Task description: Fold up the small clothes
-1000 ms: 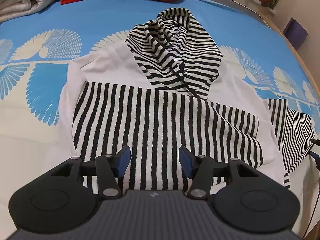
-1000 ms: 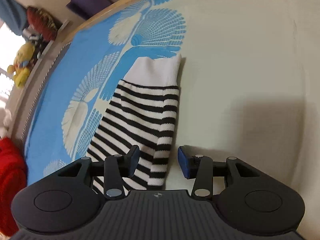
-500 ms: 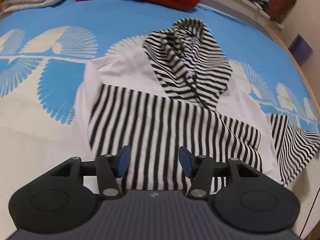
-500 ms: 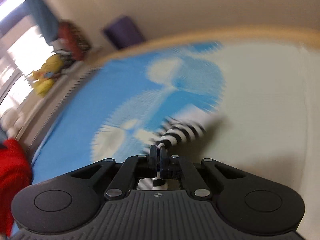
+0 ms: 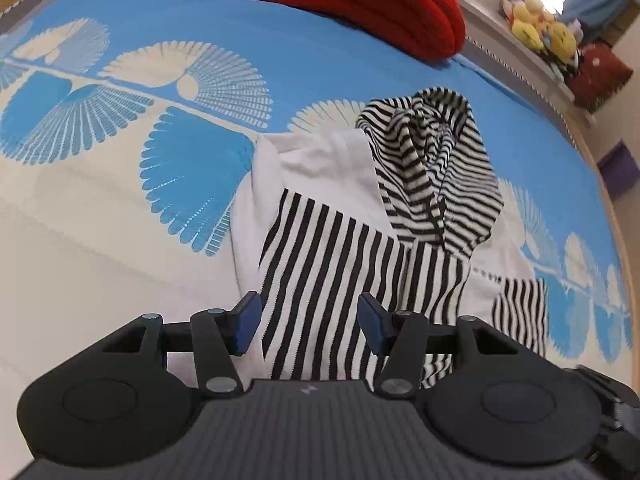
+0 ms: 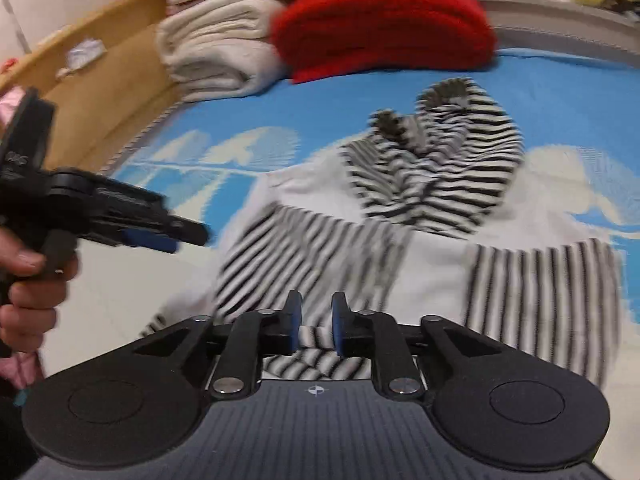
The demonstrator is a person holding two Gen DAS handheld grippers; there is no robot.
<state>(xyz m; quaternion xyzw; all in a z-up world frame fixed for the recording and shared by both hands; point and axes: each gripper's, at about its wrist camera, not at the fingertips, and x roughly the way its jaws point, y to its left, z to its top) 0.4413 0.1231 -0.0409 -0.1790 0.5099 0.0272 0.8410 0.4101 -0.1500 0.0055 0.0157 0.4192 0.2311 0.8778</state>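
We see a striped hoodie (image 5: 360, 256) spread flat on the bed (image 5: 100, 232), over a blue cover with white fan shapes. Its hood (image 5: 436, 176) lies toward the far end, near a red blanket (image 5: 360, 4) and a cream one (image 6: 216, 48) stacked at the head of the bed. One sleeve is folded across the chest, its stripes running lengthwise.

Our left tongs (image 5: 308, 320) hang over the near edge of the hoodie, released, blue pads well apart with nothing between them but the cloth lying below. In the right view they show from the side, gripped by a hand (image 6: 28, 280) at the left edge.

Our right tongs (image 6: 316, 322) are parting; a bunch of striped fabric (image 6: 316, 356) sits between and just under the pads, and the blur keeps us from telling whether the pads are on it. Plush toys (image 5: 544, 28) sit on a ledge beyond the bed.
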